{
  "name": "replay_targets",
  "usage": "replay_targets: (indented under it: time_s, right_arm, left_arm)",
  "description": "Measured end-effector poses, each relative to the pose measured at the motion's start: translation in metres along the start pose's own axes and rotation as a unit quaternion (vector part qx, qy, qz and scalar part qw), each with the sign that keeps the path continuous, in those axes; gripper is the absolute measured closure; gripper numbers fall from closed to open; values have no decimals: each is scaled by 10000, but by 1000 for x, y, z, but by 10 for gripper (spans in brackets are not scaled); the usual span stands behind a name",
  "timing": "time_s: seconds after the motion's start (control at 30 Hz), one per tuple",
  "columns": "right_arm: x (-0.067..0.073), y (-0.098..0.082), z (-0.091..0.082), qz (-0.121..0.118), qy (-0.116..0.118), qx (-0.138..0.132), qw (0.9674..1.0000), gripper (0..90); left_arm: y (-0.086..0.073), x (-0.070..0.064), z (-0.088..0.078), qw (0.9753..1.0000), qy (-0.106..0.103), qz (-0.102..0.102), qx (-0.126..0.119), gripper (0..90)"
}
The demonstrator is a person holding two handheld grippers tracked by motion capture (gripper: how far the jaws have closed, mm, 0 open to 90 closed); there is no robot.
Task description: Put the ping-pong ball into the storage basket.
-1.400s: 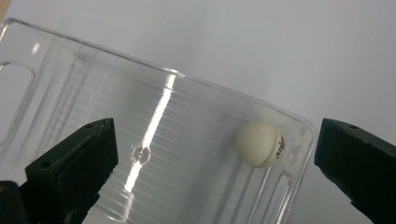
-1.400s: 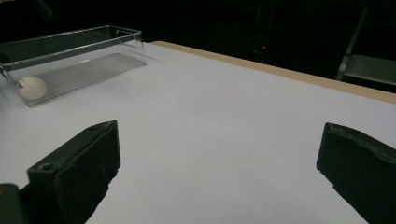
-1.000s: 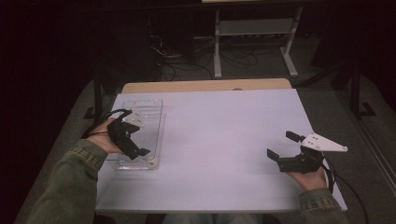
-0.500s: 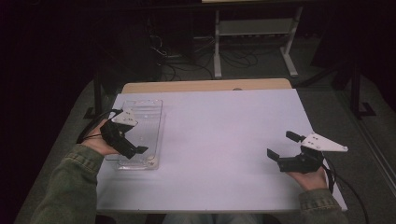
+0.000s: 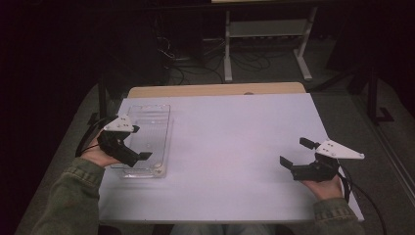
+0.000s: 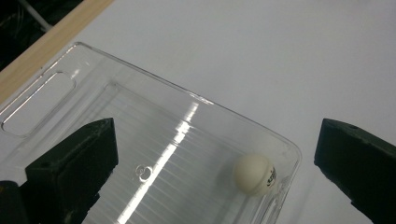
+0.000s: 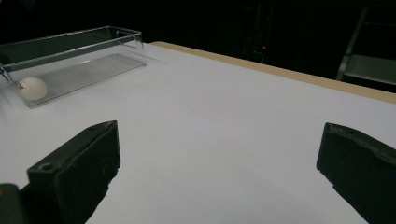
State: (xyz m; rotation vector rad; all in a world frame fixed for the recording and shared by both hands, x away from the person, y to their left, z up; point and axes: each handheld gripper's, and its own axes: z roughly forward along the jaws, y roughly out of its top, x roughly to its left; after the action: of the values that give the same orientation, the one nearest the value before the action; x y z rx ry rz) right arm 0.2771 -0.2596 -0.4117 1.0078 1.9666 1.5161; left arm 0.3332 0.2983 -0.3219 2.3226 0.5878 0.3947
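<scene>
1. Nearest to the person in the high view, the right gripper [image 5: 296, 156] is held above the white table top [image 5: 235, 142], near its right edge. Its jaws stand wide apart and hold nothing.
2. The right gripper view shows bare white surface between its two black jaws. Farther off, at the upper left, it shows the side wall of the clear rectangular plastic box [image 7: 74, 60].
3. The left gripper [image 5: 142, 152] is over the near end of the clear plastic box [image 5: 147, 137], at the left side of the table. Its jaws are also wide open and empty.
4. The left gripper view looks down into the box [image 6: 154, 140]. It shows what the high view shows only faintly: a small white ball with dark print [image 6: 254, 171] that lies on the ribbed floor of the box, in a near corner, just beside the wall.
5. The same ball [image 7: 31, 87] is seen from the side in the right gripper view, at the near end of the box.
6. At the far edge of the table, a strip of light wood [image 5: 215, 89] is uncovered.
</scene>
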Motion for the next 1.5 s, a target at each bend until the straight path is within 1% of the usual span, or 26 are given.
replay_targets:
  time_s: [0.1, 0.13, 0.2, 0.23, 0.37, 0.5, 0.53, 0.63, 0.67, 0.8, 0.87, 0.9, 0.93, 1.0, 1.07, 1.17, 1.2, 1.27, 1.37, 1.4, 1.43, 1.5]
  right_arm:
    - [0, 0, 0, -3, 2, 1, 10000, 0]
    - [0, 0, 0, -5, 0, -7, 10000, 0]
    - [0, 0, -1, 1, -6, -14, 10000, 0]
    - [0, 0, -1, -1, -9, -15, 10000, 0]
    - [0, 0, 0, -9, -3, -8, 10000, 0]
    - [0, 0, 0, 2, -8, -9, 10000, 0]
    - [0, 0, 0, -1, -6, -11, 10000, 0]
    - [0, 0, 0, 7, -4, 9, 10000, 0]
    - [0, 0, 0, 7, -4, 9, 10000, 0]
    - [0, 0, 0, 11, -15, 14, 10000, 0]
    - [0, 0, 0, 7, -14, 10, 10000, 0]
    - [0, 0, 0, 6, -7, 8, 10000, 0]
    - [0, 0, 0, 6, -7, 8, 10000, 0]
    - [0, 0, 0, 8, -12, 2, 10000, 0]
    - [0, 0, 0, 9, -11, -1, 10000, 0]
    - [0, 0, 0, 7, -13, -1, 10000, 0]
    - [0, 0, 0, 7, -13, -1, 10000, 0]
    - [0, 0, 0, -3, -17, 14, 10000, 0]
    - [0, 0, 0, 0, -24, 9, 10000, 0]
    - [0, 0, 0, 0, -24, 9, 10000, 0]
    - [0, 0, 0, 0, -32, 9, 10000, 0]
    - [0, 0, 0, 4, -31, 12, 10000, 0]
  left_arm:
    - [-2, 1, -2, 9999, 136, -40, -75, 0]
    - [-3, 1, -3, 9998, 155, -80, -110, 0]
    - [-4, 2, -5, 9994, 154, -159, -272, 0]
    - [-5, 2, -6, 9993, 159, -172, -308, 0]
    - [-9, -1, -8, 9989, 219, -206, -351, 0]
    - [-13, -4, -11, 9982, 273, -228, -479, 0]
    - [-14, -5, -11, 9980, 259, -257, -516, 0]
    - [-17, -5, -12, 9979, 350, -249, -482, 0]
    - [-17, -5, -12, 9979, 350, -249, -482, 0]
    - [-21, -7, -16, 9970, 467, -269, -564, 0]
    - [-22, -7, -16, 9965, 483, -304, -609, 0]
    - [-25, -7, -17, 9958, 556, -374, -618, 0]
    - [-25, -7, -17, 9958, 556, -374, -618, 0]
    - [-31, -6, -19, 9935, 631, -552, -765, 0]
    - [-35, -5, -20, 9919, 639, -654, -881, 0]
    - [-40, -6, -20, 9908, 680, -718, -920, 0]
    - [-40, -6, -20, 9908, 680, -718, -920, 0]
    - [-43, -7, -20, 9891, 707, -778, -1031, 0]
    - [-43, -7, -20, 9888, 725, -773, -1048, 0]
    - [-45, -8, -20, 9875, 730, -839, -1119, 0]
    - [-47, -8, -20, 9868, 764, -839, -1156, 0]
    - [-50, -8, -20, 9843, 803, -920, -1273, 0]
